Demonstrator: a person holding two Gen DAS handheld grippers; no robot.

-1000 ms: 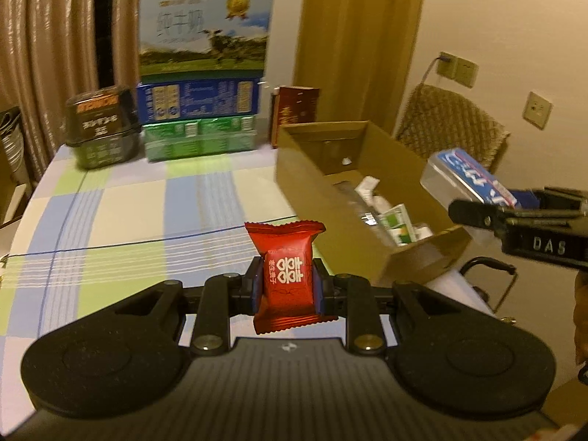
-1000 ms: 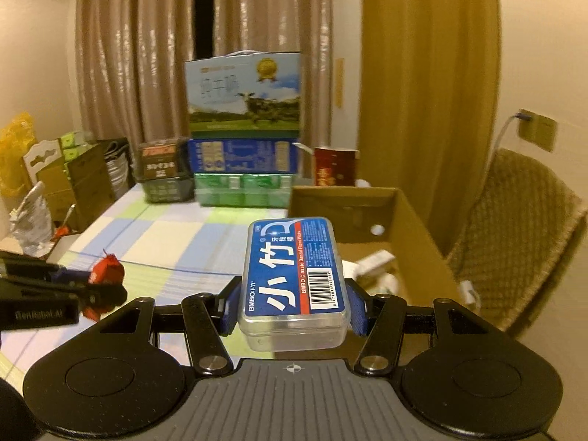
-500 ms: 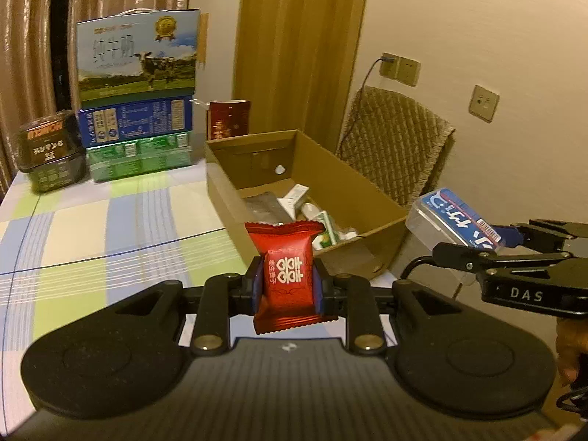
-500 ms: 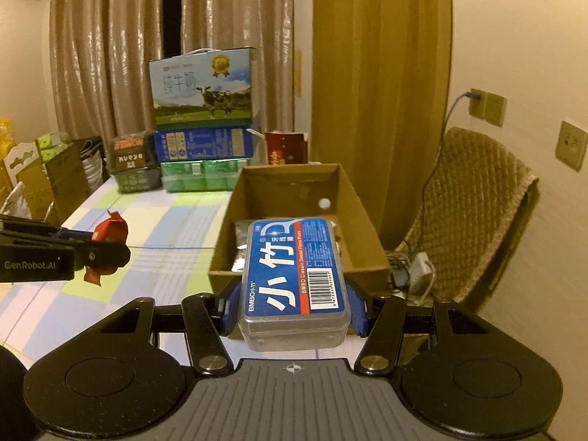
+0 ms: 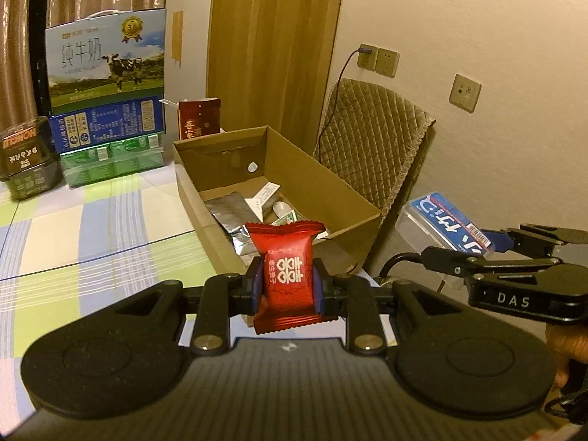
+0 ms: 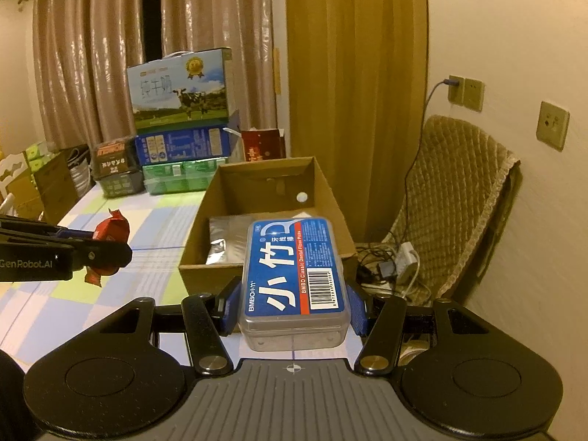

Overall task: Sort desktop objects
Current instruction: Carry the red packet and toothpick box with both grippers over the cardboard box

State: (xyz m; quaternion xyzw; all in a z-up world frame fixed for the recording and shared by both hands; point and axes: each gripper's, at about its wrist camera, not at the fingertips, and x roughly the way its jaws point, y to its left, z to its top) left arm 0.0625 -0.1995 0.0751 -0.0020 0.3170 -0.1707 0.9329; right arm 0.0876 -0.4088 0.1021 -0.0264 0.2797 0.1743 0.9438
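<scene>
Red candy packet: the small red foil sweet wrapper with white double-happiness print [image 5: 287, 279] is pinched at its middle by your left gripper [image 5: 287, 288], jaws closed narrowly on it; it hangs in the air just short of the box's near end.
Floss box: the clear plastic case with a blue label [image 6: 294, 279] sits clamped by its long sides in your right gripper [image 6: 293, 307], jaws set wide to its width; it is held above and near the box's near edge.
Open brown cardboard box [image 5: 341, 198]: it rests on the checked tablecloth [image 5: 92, 235] and already holds a silver foil pouch [image 5: 235, 217] and small cartons.
Step in hand: carrying both items over the box, as I judge it.
Doing it well: bring each item past the near wall before you let the jaws part; the light packet may cling to a pad, so release it low inside.
Spacing: keep your two grippers apart over the opening.
</scene>
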